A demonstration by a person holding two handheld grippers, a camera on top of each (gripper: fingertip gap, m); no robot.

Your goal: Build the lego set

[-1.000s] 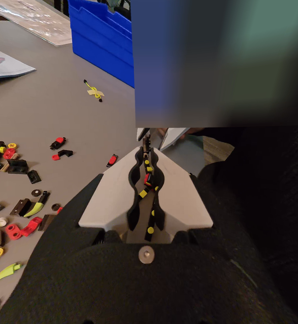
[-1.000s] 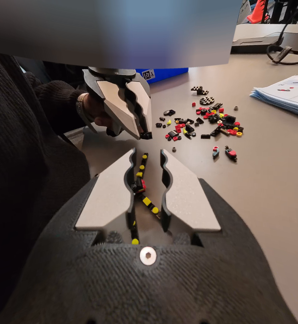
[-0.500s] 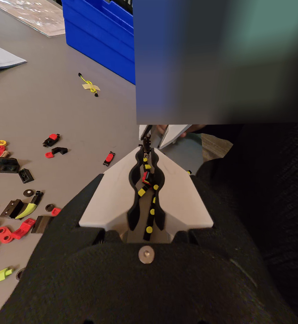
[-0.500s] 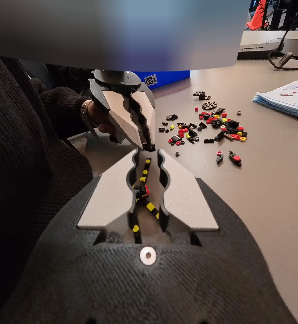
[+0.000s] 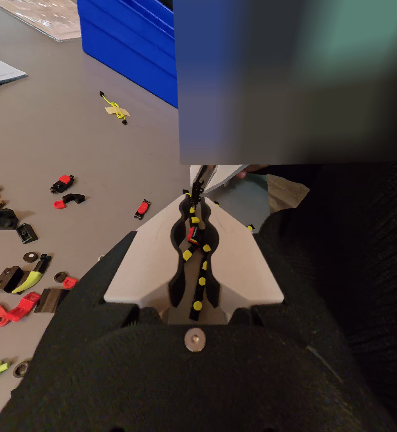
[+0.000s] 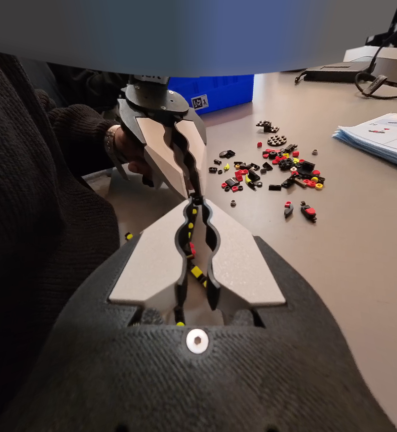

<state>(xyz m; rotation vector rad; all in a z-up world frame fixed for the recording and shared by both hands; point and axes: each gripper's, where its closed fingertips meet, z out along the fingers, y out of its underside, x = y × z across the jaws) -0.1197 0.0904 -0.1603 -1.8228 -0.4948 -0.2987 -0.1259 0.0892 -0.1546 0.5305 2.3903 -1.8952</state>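
Note:
My left gripper (image 5: pixel 193 198) is shut on a small black lego piece (image 5: pixel 196 188). It points steeply down, tip to tip with my right gripper (image 6: pixel 194 202). The right gripper's jaws are closed in on the thin end of a black lego assembly (image 6: pixel 196 272) with yellow studs and a red part. The assembly also shows through the finger gap in the left wrist view (image 5: pixel 198 280). The left gripper (image 6: pixel 193 190) presses the small piece onto that end. I cannot tell whether the assembly rests on the grey table.
Loose black, red and yellow lego pieces (image 6: pixel 281 168) lie scattered on the table, and show at the left in the left wrist view (image 5: pixel 24 280). A blue bin (image 5: pixel 127 44) stands behind. An instruction booklet (image 6: pixel 380 138) lies at the right. A person's dark sleeve (image 6: pixel 41 187) fills the left.
My right gripper has gone from open to shut around the assembly's end. The left gripper has come down with its small black piece until the two tips meet.

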